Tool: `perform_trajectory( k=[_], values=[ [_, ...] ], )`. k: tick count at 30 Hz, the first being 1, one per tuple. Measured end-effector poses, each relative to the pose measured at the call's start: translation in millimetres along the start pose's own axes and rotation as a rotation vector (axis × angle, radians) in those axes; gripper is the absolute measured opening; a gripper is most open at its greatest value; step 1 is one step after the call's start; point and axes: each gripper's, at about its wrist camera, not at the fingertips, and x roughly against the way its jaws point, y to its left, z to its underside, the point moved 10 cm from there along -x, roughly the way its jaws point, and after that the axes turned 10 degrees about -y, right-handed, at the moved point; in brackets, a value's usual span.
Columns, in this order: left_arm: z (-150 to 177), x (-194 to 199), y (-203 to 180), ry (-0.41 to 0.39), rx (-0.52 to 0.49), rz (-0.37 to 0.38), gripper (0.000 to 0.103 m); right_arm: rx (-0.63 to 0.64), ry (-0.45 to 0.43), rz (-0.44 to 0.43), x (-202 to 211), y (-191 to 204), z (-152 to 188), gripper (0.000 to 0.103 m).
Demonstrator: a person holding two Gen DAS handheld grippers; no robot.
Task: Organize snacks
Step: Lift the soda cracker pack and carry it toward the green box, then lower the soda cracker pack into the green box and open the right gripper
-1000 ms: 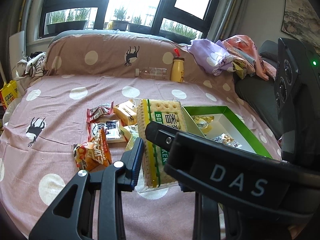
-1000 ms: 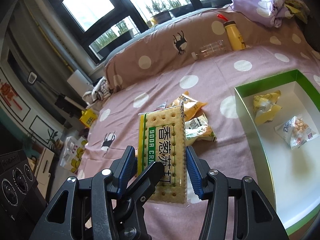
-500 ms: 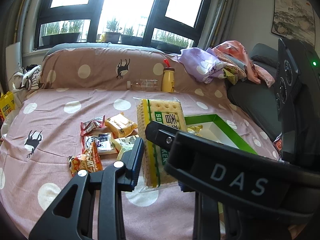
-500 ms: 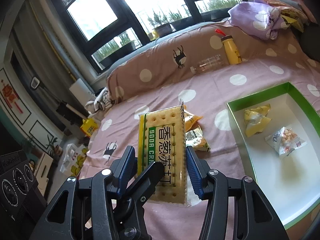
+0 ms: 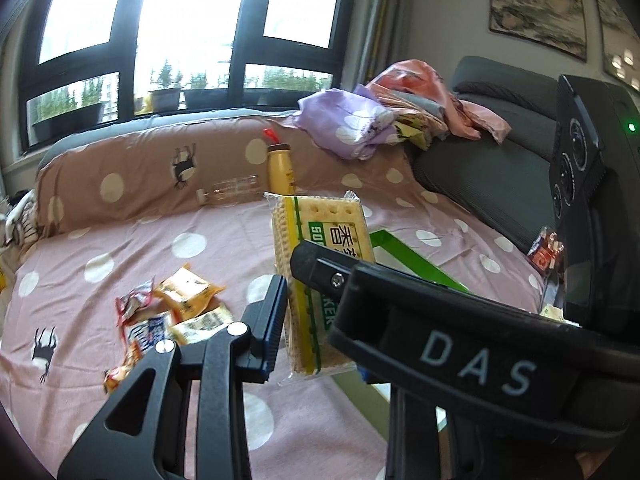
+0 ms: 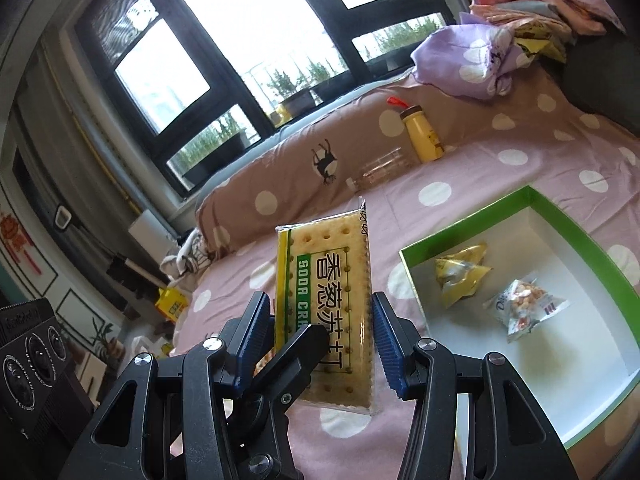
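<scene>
A long soda cracker pack point(image 6: 324, 264), yellow and green, is held in the air above the pink dotted bedsheet point(image 6: 436, 196). My right gripper point(image 6: 322, 320) is shut on the pack's two long edges with its blue pads. My left gripper point(image 5: 316, 312) is shut across the flat faces of the cracker pack point(image 5: 320, 236); its right finger is hidden behind the right gripper's black finger point(image 5: 320, 268). A green-rimmed white box point(image 6: 468, 216) lies to the right, holding a yellow packet point(image 6: 460, 276) and a white nut packet point(image 6: 524, 308). Several loose snack packets point(image 5: 186, 292) lie on the sheet at the left.
A yellow bottle point(image 5: 280, 168) and a clear plastic bottle point(image 5: 232, 190) rest against the brown dotted pillow point(image 5: 140, 176). Crumpled clothes point(image 5: 360, 128) are piled at the back right on a dark cushion point(image 5: 492, 176). A red packet point(image 5: 544, 248) lies at the bed's right edge.
Both grippers have risen and shifted right with the cracker pack, which now hangs higher over the sheet. The loose packets have dropped away to the left and the box sits closer.
</scene>
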Motion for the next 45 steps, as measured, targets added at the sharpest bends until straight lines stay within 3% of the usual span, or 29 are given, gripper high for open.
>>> perform_trajectory(
  k=[5, 9, 27, 45],
  values=[
    [-2, -15, -25, 0.007, -0.038, 0.045, 0.028, -0.067, -0.043, 0.032, 11, -29, -14, 0.055],
    [4, -28, -36, 0.027, -0.012, 0.072, 0.029, -0.099, -0.05, 0.06, 13, -48, -19, 0.055],
    [31, -73, -66, 0.148, 0.038, 0.141, 0.029, -0.213, 0.026, 0.16, 4, -113, -10, 0.055],
    [51, -91, -75, 0.228, 0.058, 0.157, 0.028, -0.267, 0.078, 0.211, -1, -141, 2, 0.055]
  ],
)
